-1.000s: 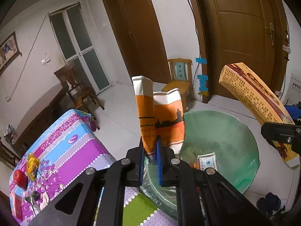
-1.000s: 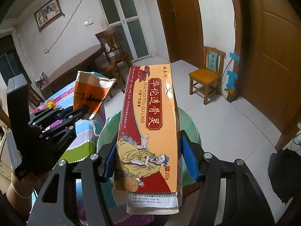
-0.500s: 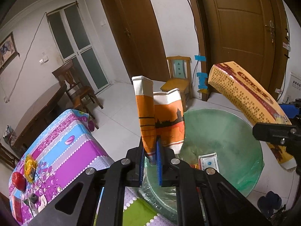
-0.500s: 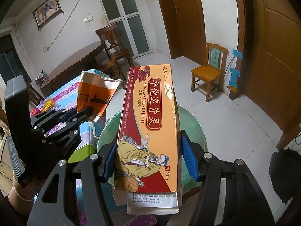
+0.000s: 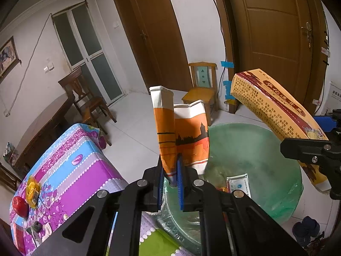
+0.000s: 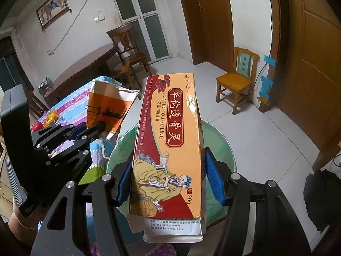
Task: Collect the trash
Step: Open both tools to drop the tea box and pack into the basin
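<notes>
Orange and white paper, two folded panels of one crumpled carton (image 5: pixel 181 132), stands pinched between the blue pads of the left claw (image 5: pixel 170 181), which is clenched on its lower edge. A dark skyline print runs across the orange part. The carton sits above the near rim of one green-lined trash bin (image 5: pixel 266 149), at the edge where the bin meets the patterned tabletop (image 5: pixel 70 166).

One long medicine box (image 6: pixel 170 140) is gripped by the right claw (image 6: pixel 168 177), its two blue pads pressing the box's sides near the lower end. The box reads "HUA TUO TOU GU LING" beside large Chinese characters in a red panel, with "20g" near the bottom and a drawing of a robed, bearded man. A white flap at its lower end carries small printed lines with numbers, too small to read surely. The box hangs over the bin, tilted in the left wrist view, with its far end pointing toward the doors.

Inside the bin lies one small white packet (image 5: pixel 238 185) with blue print, beside some orange scraps.

On the tabletop are one red apple (image 5: pixel 20 205) and one yellow wrapped item (image 5: pixel 33 192) just beside it. Two wooden chairs are visible on the floor: a small yellow chair (image 6: pixel 236 81) and a dark chair (image 6: pixel 127 49) by a brown table.
</notes>
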`<state>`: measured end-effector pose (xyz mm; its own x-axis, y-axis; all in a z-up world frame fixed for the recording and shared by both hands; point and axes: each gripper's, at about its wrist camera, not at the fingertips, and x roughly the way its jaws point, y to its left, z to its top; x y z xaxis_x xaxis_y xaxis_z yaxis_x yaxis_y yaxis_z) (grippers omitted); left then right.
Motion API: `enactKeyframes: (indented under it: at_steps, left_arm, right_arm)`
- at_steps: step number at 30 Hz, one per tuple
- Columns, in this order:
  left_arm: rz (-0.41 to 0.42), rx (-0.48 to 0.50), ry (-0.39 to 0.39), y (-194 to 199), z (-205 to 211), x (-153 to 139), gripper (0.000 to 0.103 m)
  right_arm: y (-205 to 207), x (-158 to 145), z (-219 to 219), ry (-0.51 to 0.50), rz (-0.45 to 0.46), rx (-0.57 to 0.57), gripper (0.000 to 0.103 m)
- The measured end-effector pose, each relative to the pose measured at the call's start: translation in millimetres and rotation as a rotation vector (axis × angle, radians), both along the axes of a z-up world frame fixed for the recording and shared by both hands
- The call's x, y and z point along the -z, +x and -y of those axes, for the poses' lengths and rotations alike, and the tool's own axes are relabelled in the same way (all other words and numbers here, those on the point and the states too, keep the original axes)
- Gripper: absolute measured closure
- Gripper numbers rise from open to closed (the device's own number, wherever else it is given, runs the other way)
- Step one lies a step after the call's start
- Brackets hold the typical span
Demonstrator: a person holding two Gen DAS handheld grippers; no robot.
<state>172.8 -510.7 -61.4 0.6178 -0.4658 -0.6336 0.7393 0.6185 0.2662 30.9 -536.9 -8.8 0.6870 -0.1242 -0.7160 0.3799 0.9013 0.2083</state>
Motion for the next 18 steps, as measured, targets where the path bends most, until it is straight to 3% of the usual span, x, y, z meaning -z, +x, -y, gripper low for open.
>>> enactKeyframes:
  at_steps: [8,10,11,12,14,18]
  left_arm:
    - [0.001,0.02,-0.008,0,3,-5,0.091]
    - [0.013,0.006,0.007,2,6,-7,0.081]
    - [0.008,-0.004,0.009,3,6,-8,0.058]
    - [0.006,-0.002,-0.005,3,6,-11,0.043]
    - [0.04,-0.015,-0.017,3,3,-14,0.041]
    - [0.016,-0.039,-0.013,7,-3,-14,0.041]
  right_arm:
    - [5,-3,-3,-0.035,-0.014,0.01,0.044]
    - [5,0,-1,-0.046,-0.027,0.035,0.041]
    - [5,0,0,-0.04,-0.024,0.038,0.04]
    - [5,1,2,-0.03,-0.021,0.038,0.04]
    - [4,3,4,-0.023,-0.017,0.034,0.04]
    - [3,4,9,-0.006,-0.007,0.049,0.04]
